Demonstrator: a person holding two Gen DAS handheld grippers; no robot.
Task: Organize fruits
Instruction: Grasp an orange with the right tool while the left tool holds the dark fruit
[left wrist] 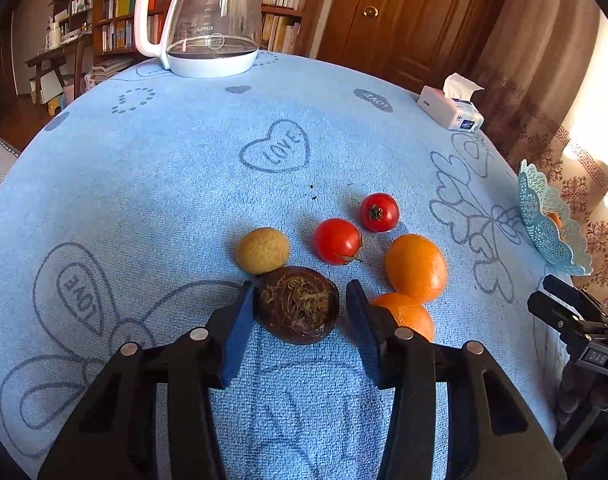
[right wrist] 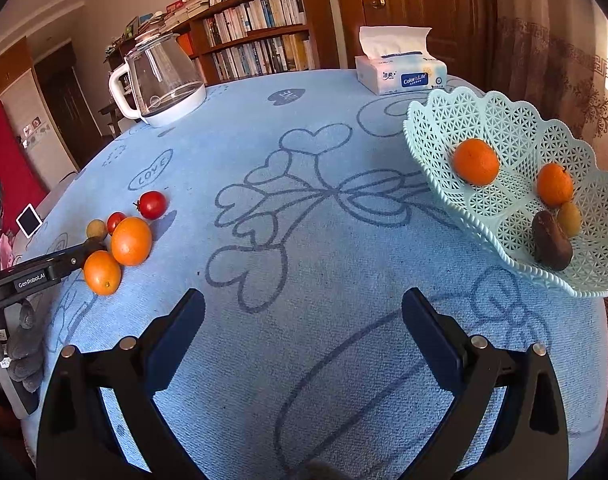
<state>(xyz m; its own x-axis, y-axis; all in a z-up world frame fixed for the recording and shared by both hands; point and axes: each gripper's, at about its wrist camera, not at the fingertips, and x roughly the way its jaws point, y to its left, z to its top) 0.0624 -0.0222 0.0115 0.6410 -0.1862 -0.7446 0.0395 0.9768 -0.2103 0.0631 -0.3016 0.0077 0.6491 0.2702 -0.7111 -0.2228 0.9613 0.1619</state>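
Note:
My left gripper point(left wrist: 297, 294) is open around a dark brown passion fruit point(left wrist: 296, 305) on the blue cloth; its left pad touches the fruit and the right pad stands a little apart. Around it lie a tan longan point(left wrist: 262, 250), two tomatoes point(left wrist: 337, 241) point(left wrist: 379, 212) and two oranges point(left wrist: 416, 267) point(left wrist: 408, 314). The same cluster shows at the left of the right wrist view, near the larger orange point(right wrist: 131, 240). My right gripper point(right wrist: 304, 306) is open and empty over bare cloth. The mint lattice basket point(right wrist: 500, 136) at the right holds two oranges point(right wrist: 476, 161), a longan and a dark fruit point(right wrist: 551, 242).
A glass kettle point(left wrist: 211, 20) stands at the far edge of the table and a tissue box point(right wrist: 402, 74) at the far right. The basket point(left wrist: 544, 220) sits by the table's right edge. A bookshelf and a wooden door stand behind.

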